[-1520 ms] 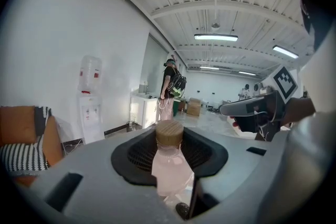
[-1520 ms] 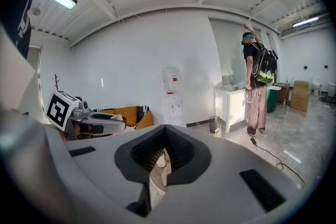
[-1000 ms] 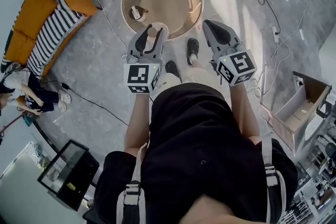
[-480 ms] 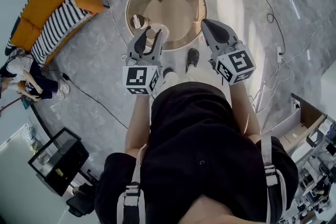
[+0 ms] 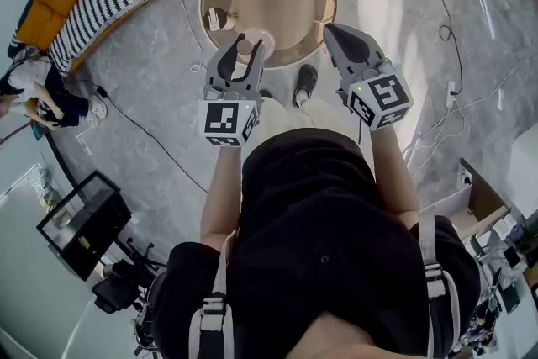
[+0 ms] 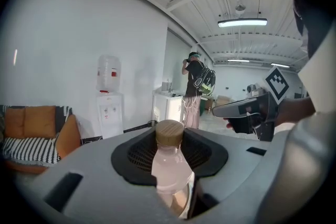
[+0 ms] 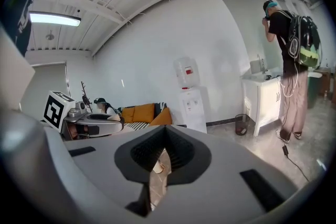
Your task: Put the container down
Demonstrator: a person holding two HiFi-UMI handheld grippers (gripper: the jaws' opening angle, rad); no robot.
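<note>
The container (image 6: 169, 165) is a small bottle with a clear, pale pink body and a round tan cap. It is standing upright between the fingers of the left gripper (image 5: 249, 46), which are pressing against its sides low down. Its narrowing neck and its cap are poking up above them. Seen from overhead, only the cap is showing, over the near edge of the round surface (image 5: 286, 4). Whether its base is touching that surface I cannot tell.

Head view looks down; gripper views look level, sharing sofa (image 6: 23, 123).
</note>
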